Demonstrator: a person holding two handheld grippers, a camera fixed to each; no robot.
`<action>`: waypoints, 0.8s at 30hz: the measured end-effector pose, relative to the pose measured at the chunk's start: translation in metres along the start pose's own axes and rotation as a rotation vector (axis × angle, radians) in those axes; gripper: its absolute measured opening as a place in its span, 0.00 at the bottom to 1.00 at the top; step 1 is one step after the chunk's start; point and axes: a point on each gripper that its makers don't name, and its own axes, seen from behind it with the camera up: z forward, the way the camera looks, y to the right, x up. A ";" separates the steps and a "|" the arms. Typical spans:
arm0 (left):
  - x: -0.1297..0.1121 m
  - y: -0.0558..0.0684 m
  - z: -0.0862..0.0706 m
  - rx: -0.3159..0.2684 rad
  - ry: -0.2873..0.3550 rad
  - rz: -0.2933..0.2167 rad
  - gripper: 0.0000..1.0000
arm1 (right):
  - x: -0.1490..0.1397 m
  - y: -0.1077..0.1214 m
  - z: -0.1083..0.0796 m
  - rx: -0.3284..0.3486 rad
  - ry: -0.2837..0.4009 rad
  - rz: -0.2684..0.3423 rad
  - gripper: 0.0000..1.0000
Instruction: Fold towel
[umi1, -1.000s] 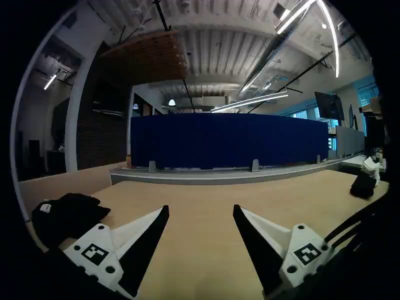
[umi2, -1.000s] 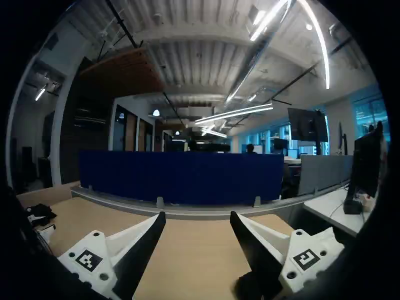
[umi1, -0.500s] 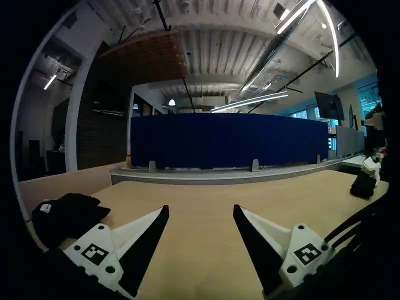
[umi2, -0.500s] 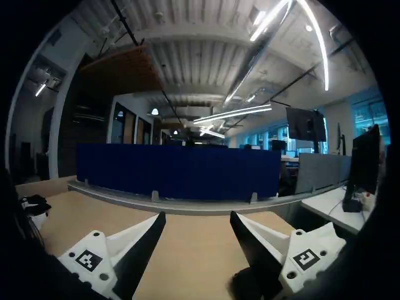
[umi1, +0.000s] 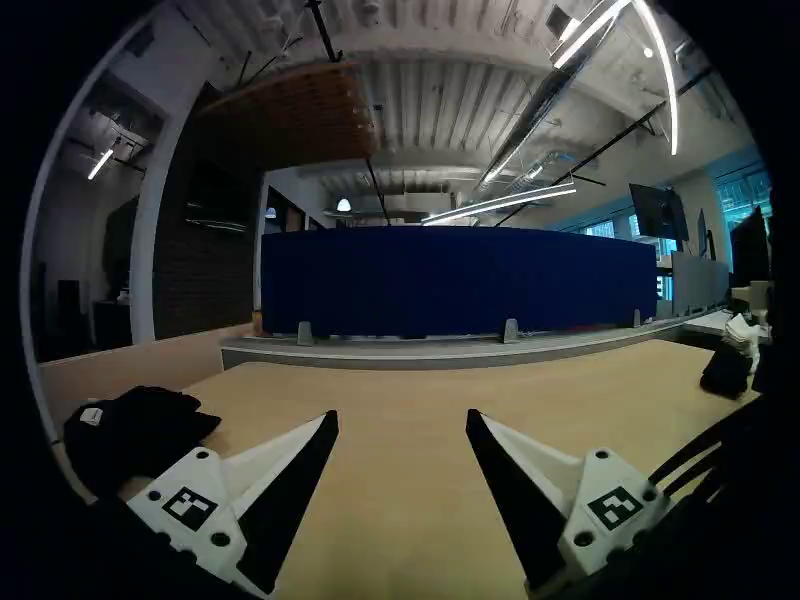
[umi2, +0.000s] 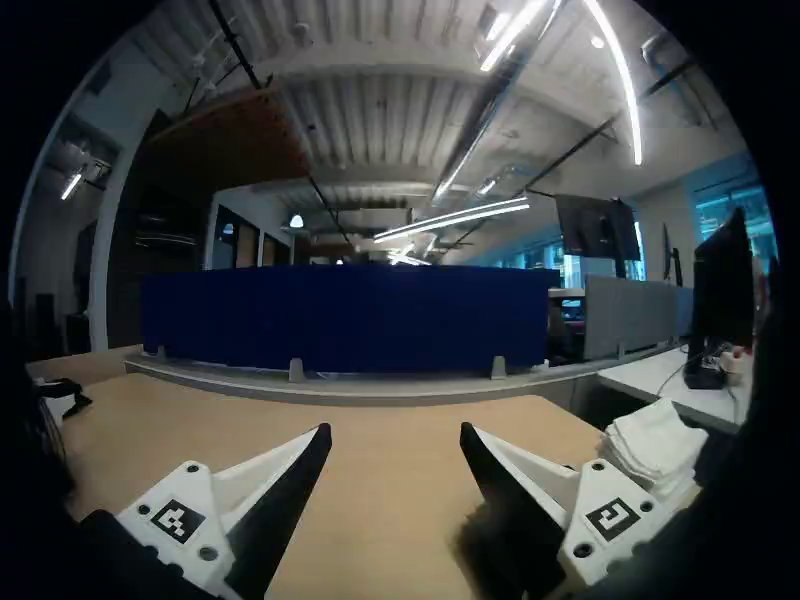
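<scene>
A crumpled black towel (umi1: 135, 430) lies on the wooden table (umi1: 400, 480) at the left of the left gripper view, beside my left gripper's left finger. My left gripper (umi1: 400, 418) hovers low over the table, open and holding nothing. At the far right lies another black cloth (umi1: 727, 370) with a stack of white towels (umi1: 742, 328) behind it. In the right gripper view the stack of folded white towels (umi2: 655, 445) sits just right of my right gripper (umi2: 395, 430), which is open and holds nothing. A dark cloth (umi2: 482, 530) is partly hidden under its right finger.
A blue divider panel (umi1: 450, 280) on a grey rail closes the far edge of the table. A neighbouring desk with a monitor (umi2: 720, 300) stands to the right. Bare wood (umi2: 390, 500) spreads between and ahead of the fingers.
The right gripper has dropped lower and shifted, bringing the white towel stack into its view at the right. The left gripper has stayed still.
</scene>
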 end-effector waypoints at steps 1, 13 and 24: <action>0.000 0.000 0.000 0.000 0.000 0.000 0.95 | -0.005 -0.001 0.000 0.003 -0.003 0.001 1.00; 0.000 0.000 0.000 0.000 0.000 0.000 0.95 | -0.048 0.007 0.012 -0.021 -0.009 0.063 1.00; 0.000 0.001 0.001 0.000 0.000 0.000 0.95 | -0.052 0.011 0.009 -0.021 0.000 0.090 1.00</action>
